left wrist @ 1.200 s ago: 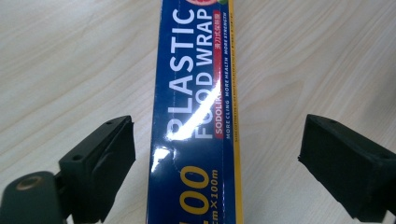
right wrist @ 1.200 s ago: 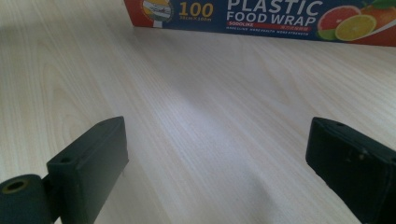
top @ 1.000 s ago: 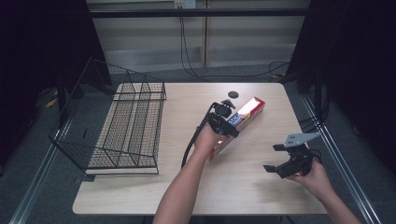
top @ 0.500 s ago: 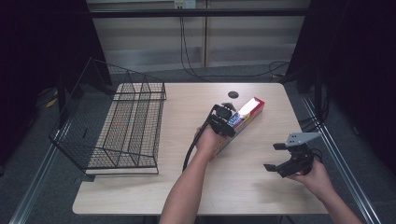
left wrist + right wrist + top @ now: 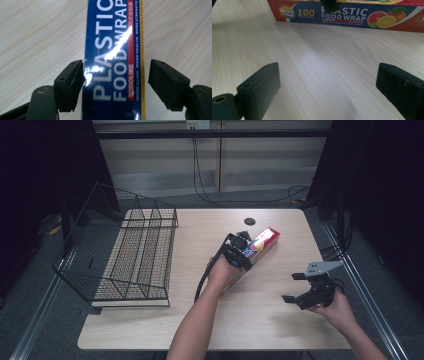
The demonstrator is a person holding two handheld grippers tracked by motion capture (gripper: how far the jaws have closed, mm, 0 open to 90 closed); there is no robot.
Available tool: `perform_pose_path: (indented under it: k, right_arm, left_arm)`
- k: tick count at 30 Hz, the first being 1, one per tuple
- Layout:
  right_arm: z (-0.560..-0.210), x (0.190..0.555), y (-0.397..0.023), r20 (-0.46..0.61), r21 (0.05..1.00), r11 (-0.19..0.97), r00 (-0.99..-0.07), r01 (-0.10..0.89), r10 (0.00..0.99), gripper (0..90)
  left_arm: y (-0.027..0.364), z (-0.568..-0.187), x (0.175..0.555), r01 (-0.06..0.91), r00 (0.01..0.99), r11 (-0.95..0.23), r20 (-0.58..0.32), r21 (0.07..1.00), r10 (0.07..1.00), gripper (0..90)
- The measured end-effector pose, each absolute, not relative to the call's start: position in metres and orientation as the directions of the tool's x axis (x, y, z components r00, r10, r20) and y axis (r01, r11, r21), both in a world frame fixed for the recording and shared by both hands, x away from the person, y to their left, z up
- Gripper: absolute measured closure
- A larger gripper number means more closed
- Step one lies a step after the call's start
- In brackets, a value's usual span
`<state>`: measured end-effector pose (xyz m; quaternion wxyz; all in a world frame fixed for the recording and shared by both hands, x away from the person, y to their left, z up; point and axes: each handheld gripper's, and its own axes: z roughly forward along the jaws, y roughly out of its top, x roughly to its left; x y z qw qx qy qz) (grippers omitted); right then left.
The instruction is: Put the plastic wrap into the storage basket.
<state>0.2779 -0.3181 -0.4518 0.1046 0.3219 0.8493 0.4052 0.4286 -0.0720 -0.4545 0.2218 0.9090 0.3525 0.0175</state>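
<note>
A long plastic food wrap box, blue and red with fruit pictures, lies diagonally on the wooden table. My left gripper points down over its middle, and the jaws straddle the box. These jaws have just been opening. One pad rests against the box's edge, while the other pad stands clear of it. My right gripper hovers open near the table's right side with nothing between its jaws. From the right gripper the box lies farther off across the table.
A black wire rack stands on the table's left part and overhangs its left edge. A small dark round disc lies near the far edge behind the box. Bare wood lies between the box and the right gripper.
</note>
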Motion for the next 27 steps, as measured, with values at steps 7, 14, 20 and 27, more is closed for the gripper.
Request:
perform_pose_path:
  k: [7, 14, 20, 27]
  right_arm:
    - [-0.451, 0.278, -0.320, 0.085, 0.762, 0.457, -0.770, 0.459, 0.632, 5.5]
    - [-0.450, 0.278, -0.320, 0.085, 0.765, 0.457, -0.774, 0.455, 0.628, 5.6]
    - [-0.450, 0.277, -0.320, 0.086, 0.766, 0.452, -0.770, 0.456, 0.632, 5.2]
    - [-0.450, 0.277, -0.319, 0.080, 0.767, 0.457, -0.773, 0.451, 0.629, 3.3]
  left_arm:
    - [-0.076, -0.458, 0.431, 0.621, 0.764, -0.697, -0.078, 0.358, 0.640, 42.3]
    - [-0.070, -0.449, 0.425, 0.617, 0.778, -0.734, -0.080, 0.285, 0.623, 44.0]
    - [-0.059, -0.429, 0.427, 0.622, 0.772, -0.734, -0.054, 0.273, 0.634, 44.3]
    - [-0.040, -0.410, 0.427, 0.646, 0.748, -0.706, -0.055, 0.290, 0.662, 44.3]
